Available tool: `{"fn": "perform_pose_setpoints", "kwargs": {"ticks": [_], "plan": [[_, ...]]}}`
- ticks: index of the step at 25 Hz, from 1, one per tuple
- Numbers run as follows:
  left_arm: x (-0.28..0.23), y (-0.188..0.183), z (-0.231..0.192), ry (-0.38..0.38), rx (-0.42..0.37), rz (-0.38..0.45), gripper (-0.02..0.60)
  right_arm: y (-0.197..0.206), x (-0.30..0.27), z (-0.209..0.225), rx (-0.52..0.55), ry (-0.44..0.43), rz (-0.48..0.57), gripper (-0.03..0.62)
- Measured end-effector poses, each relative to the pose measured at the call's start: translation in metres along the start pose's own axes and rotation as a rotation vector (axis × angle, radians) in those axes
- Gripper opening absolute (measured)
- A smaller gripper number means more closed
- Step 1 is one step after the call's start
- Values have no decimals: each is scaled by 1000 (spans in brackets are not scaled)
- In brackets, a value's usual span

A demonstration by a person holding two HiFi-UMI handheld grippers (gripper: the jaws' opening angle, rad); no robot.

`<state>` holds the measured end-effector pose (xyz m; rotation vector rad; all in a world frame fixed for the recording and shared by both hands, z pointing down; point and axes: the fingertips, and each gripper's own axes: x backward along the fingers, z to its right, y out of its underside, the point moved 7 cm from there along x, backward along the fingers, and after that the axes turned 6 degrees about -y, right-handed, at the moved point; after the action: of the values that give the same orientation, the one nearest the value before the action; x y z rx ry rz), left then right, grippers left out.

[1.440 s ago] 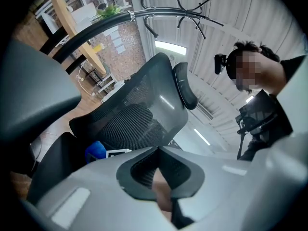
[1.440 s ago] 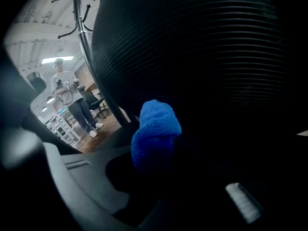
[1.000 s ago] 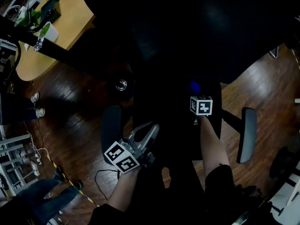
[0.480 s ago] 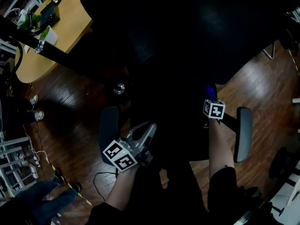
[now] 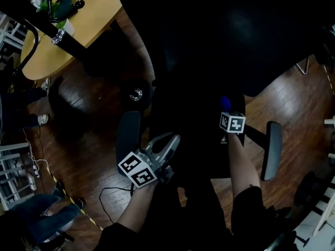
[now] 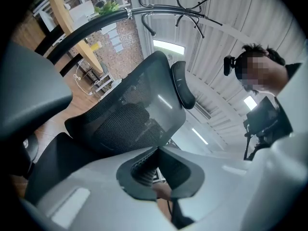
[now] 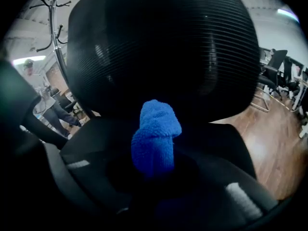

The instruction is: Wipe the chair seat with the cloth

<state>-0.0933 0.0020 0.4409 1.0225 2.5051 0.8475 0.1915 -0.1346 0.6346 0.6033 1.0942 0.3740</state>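
1. Tabletop [image 5: 89,22]: light wood, rounded edge, well to the left of the chair seat [image 7: 226,141] and beyond it. It carries a small potted plant [image 5: 62,24].
2. Floor [image 5: 89,119]: dark wooden boards on both sides of the chair seat.
3. Left armrest [image 5: 128,135]: dark pad, just beside the chair seat's left edge.
4. Left hand-held gripper [image 6: 156,150]: at the front left corner of the chair seat, next to the left armrest, tilted up toward the backrest [image 6: 130,114]. Its grey jaws are closed together with nothing between them. Its marker cube [image 5: 137,170] faces the head camera.
5. Chair seat: black, directly in front of the mesh backrest. It is very dark in the head view.
6. Right hand-held gripper [image 7: 155,173]: over the right part of the chair seat, pointing at the backrest, with its jaws clamped on the cloth [image 7: 155,136].
7. Cloth: bright blue terry, bunched into a roll that sticks out past the jaw tips, over the chair seat's right side. Probably on or just above the seat surface; contact cannot be made out in the dark.
8. Right armrest [image 5: 272,149]: dark pad, just beside the chair seat's right edge and to the right of the right hand-held gripper.
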Motion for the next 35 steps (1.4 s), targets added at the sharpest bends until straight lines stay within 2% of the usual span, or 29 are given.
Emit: {"fn": "perform_pose_setpoints", "kwargs": {"ticks": [8, 11, 14, 17, 22, 30, 35], "plan": [[18, -6, -1, -20, 7, 35, -6, 11, -77, -164, 79, -271, -67, 37], [24, -8, -3, -33, 10, 51, -6, 21, -96, -199, 108, -298, -95, 37], [29, -9, -4, -41, 10, 60, -6, 21, -95, -214, 125, -303, -92, 37], [30, -8, -5, -44, 9, 61, -6, 26, -94, -206, 144, -304, -81, 37], [21, -4, -5, -27, 10, 41, -6, 22, -76, -170, 163, -210, -54, 37], [-7, 9, 7, 26, 5, -16, -6, 42, -18, -49, 37, -6, -49, 37], [-22, 18, 18, 58, 4, -54, -6, 54, 24, 4, -40, 82, -66, 37]]}}
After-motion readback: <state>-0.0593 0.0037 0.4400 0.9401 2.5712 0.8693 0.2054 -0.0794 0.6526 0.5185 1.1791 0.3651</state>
